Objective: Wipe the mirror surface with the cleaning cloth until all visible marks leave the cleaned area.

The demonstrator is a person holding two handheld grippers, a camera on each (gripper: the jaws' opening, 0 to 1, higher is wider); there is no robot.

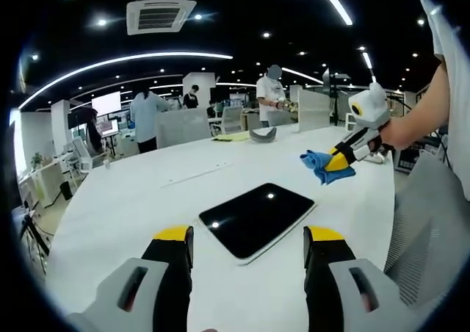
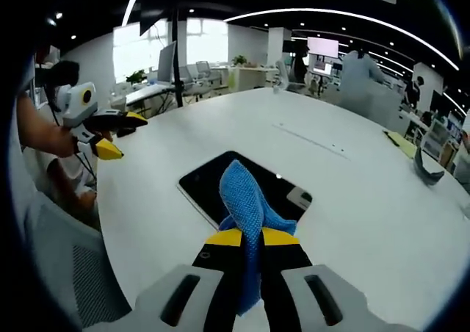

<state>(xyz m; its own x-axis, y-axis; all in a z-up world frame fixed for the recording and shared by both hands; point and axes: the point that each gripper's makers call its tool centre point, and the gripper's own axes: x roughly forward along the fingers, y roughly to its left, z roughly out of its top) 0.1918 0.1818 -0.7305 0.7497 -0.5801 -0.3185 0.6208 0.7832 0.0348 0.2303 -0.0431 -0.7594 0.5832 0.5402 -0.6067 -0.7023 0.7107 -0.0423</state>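
Your left hand-held gripper (image 1: 248, 253) hangs above the white table (image 1: 132, 200) with its jaws spread wide and nothing between them. Through the gap you see the mirror (image 1: 257, 219), a dark rounded rectangle with a pale edge, lying flat on the table and reflecting small ceiling lights. In the right gripper view your left hand-held gripper (image 2: 121, 137) shows at the left, raised above the table edge, apart from the mirror (image 2: 213, 181).

Further right in the left gripper view, your right hand-held gripper (image 1: 339, 158) is up in the air past the mirror's far right corner, jaws pressed together on the blue cleaning cloth (image 1: 317, 163), which is off the glass. In its own view your right hand-held gripper (image 2: 250, 237) pinches the cleaning cloth (image 2: 244, 200) between its yellow-tipped jaws; the cloth bunches forward over the mirror's middle, and you cannot tell whether it touches the surface.
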